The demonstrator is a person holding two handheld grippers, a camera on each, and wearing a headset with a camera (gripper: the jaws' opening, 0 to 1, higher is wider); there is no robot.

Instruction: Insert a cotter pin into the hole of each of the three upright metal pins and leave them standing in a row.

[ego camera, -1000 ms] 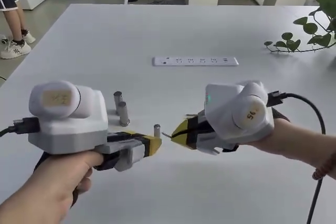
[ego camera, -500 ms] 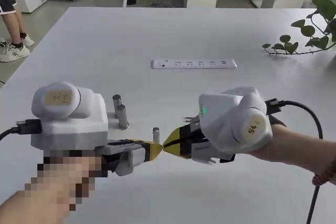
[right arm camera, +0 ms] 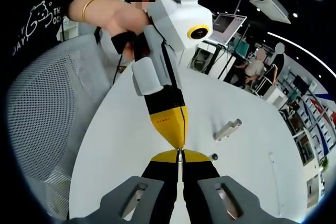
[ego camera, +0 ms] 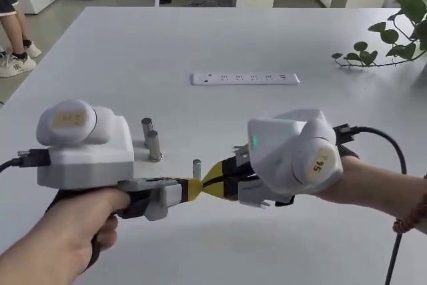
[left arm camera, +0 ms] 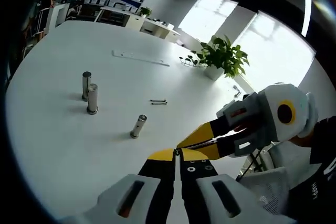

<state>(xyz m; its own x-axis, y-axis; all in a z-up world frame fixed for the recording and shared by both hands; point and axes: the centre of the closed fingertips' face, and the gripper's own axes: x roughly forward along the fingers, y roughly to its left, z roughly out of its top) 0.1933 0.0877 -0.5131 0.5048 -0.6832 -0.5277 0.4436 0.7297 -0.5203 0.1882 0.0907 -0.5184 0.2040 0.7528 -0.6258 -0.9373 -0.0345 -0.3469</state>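
1. Three upright pieces stand on the white table (ego camera: 280, 38). The far metal pin (ego camera: 147, 128) and the middle metal pin (ego camera: 154, 145) are close together, left of centre in the head view. The near metal pin (ego camera: 197, 167) stands apart from them, closer to the middle of the frame.
2. From the lower left of the head view comes the left gripper (ego camera: 193, 189), and from the right the right gripper (ego camera: 208, 182). Their yellow tips meet point to point just below the near metal pin, which neither of them holds.
3. At the bottom of the left gripper view, its own jaws are pressed together with only a dark slit between them. I cannot tell whether they grip anything.
4. At bottom centre of the right gripper view, its jaws pinch a thin pale sliver, by the look of it a cotter pin (right arm camera: 179, 156). The left gripper's tip reaches down to it from above.
5. Loose cotter pins (left arm camera: 158, 101) lie flat on the table near the centre of the left gripper view, to the right of the paired pins.
6. A power strip (ego camera: 245, 79) lies above centre in the head view, and a plant (ego camera: 390, 35) trails in at the upper right.
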